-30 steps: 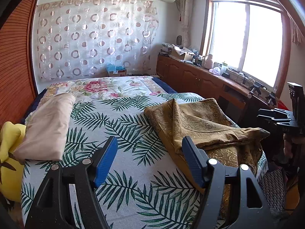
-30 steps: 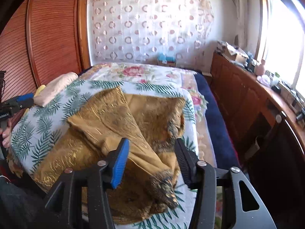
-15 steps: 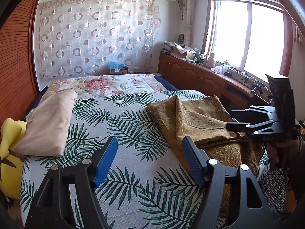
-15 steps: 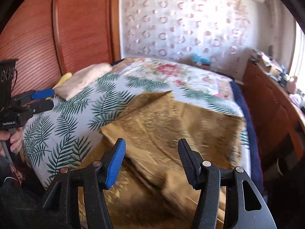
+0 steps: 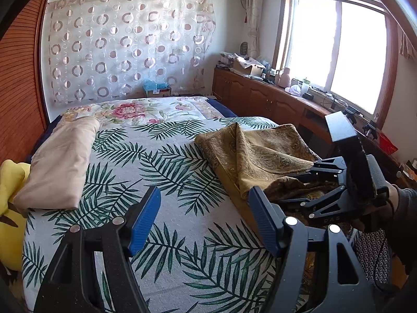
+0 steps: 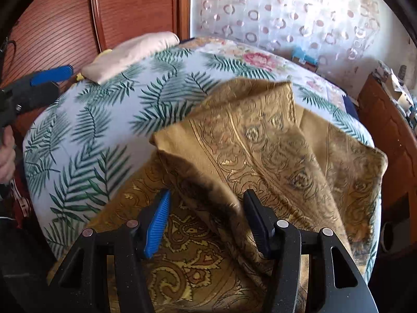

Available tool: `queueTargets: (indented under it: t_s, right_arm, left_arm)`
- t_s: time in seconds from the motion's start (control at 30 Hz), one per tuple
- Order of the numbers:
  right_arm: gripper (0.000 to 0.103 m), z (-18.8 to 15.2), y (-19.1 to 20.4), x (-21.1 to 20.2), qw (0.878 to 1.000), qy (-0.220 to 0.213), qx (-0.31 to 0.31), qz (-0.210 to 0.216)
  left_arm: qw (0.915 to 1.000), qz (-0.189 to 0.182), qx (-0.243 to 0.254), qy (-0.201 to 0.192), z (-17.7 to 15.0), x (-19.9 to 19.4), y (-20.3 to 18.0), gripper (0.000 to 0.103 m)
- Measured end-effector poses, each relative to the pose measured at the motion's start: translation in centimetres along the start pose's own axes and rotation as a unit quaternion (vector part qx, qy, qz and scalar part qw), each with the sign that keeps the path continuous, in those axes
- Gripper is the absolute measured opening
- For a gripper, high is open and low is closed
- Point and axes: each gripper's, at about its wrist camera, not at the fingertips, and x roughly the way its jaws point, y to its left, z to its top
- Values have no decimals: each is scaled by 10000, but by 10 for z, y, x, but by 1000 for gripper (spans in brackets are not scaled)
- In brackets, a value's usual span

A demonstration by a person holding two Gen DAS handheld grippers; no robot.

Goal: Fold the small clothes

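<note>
A gold patterned cloth lies rumpled and partly doubled over on the right side of the bed; it fills the right wrist view. My left gripper is open and empty above the palm-leaf bedspread, left of the cloth. My right gripper is open, low over the cloth's near edge, with a fold lying between the jaws. It shows from the side in the left wrist view. The left gripper shows at the left edge of the right wrist view.
A folded beige cloth lies at the bed's left side, with a yellow item beside it. A wooden cabinet with clutter runs under the window on the right. A wooden wardrobe stands left.
My right gripper has come down and forward to the cloth's near edge, so the cloth now sits between its jaws. The left gripper has barely moved.
</note>
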Motion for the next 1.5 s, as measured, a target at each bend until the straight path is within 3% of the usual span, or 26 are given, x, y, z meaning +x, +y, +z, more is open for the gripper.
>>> queueTargets:
  t_s: [0.47, 0.57, 0.63, 0.73, 1.03, 1.13, 1.27, 1.33, 1.5]
  right_arm:
    - [59, -4, -8, 5, 9998, -83, 161, -1]
    - [40, -5, -8, 1, 9999, -111, 104, -21]
    - [14, -5, -8, -3, 9999, -154, 41, -47]
    - [7, -1, -13, -15, 9994, -280, -51, -183]
    - [6, 30, -80, -66, 9886, -814, 243, -1246]
    - [7, 36, -115, -66, 9817, -753, 543, -1666]
    - [7, 33, -166, -50, 9734, -523, 1322, -1795]
    - [25, 28, -178, -41, 9710, -346, 1599, -1746]
    - [40, 17, -179, -48, 9639, -437, 1903, -1810]
  left_arm:
    - [10000, -28, 29, 45, -2, 3, -3, 71]
    - [10000, -25, 30, 50, -2, 4, -3, 71]
    - [10000, -26, 26, 47, -2, 3, -3, 71]
    - [10000, -25, 27, 48, -2, 3, -3, 71]
    - [10000, -36, 22, 58, -3, 5, -5, 71]
    - [10000, -43, 27, 67, -5, 7, -6, 71]
    - [9999, -54, 40, 93, -8, 10, -8, 71]
    - [9999, -56, 49, 104, -9, 11, -9, 71]
    - [9998, -83, 55, 147, -8, 13, -9, 71]
